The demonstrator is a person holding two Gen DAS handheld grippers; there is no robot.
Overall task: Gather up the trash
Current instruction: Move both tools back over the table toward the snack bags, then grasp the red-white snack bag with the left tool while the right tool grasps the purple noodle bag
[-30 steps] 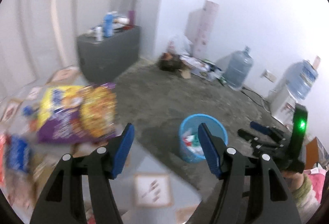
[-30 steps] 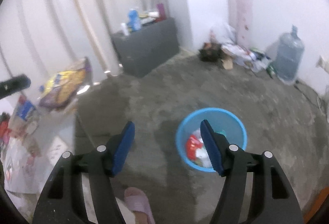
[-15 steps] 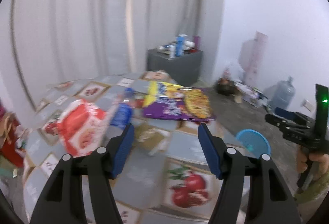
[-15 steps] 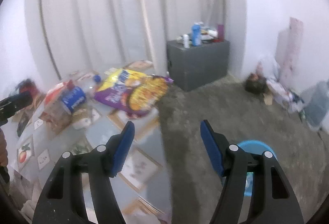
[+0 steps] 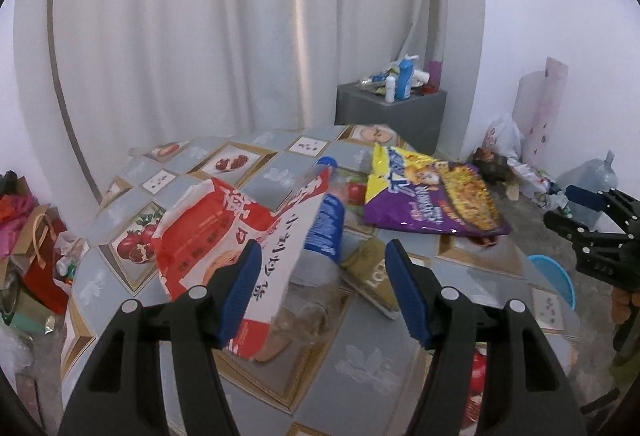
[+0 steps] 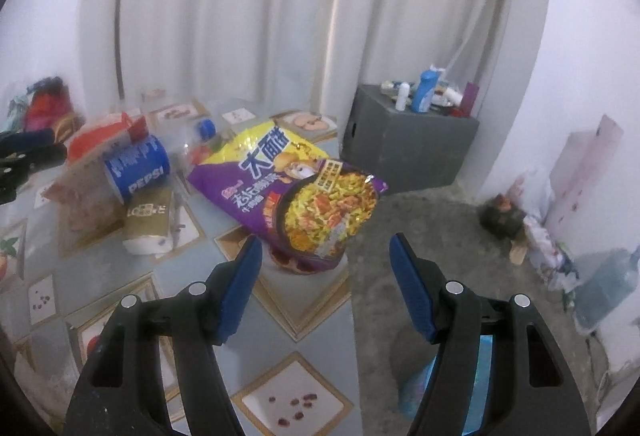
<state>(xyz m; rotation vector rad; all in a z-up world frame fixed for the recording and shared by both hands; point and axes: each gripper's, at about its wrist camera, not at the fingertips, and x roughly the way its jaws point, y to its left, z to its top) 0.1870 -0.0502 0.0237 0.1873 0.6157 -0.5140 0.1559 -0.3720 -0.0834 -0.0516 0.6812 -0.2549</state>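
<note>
Both tongs stand released and empty. Right tongs (image 6: 322,278) point straight at the purple noodle bag (image 6: 296,192), lying long-axis toward them at the desk (image 6: 304,372) edge; left tongs (image 5: 320,286) face the red-white bag (image 5: 224,236).

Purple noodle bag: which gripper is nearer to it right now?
Right. The right gripper hovers open just short of the purple noodle bag; the left gripper faces the red-and-white bag, farther off.

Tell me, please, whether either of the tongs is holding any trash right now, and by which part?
Nothing is held. The left tongs and right tongs both stand open, with nothing between them.
</note>
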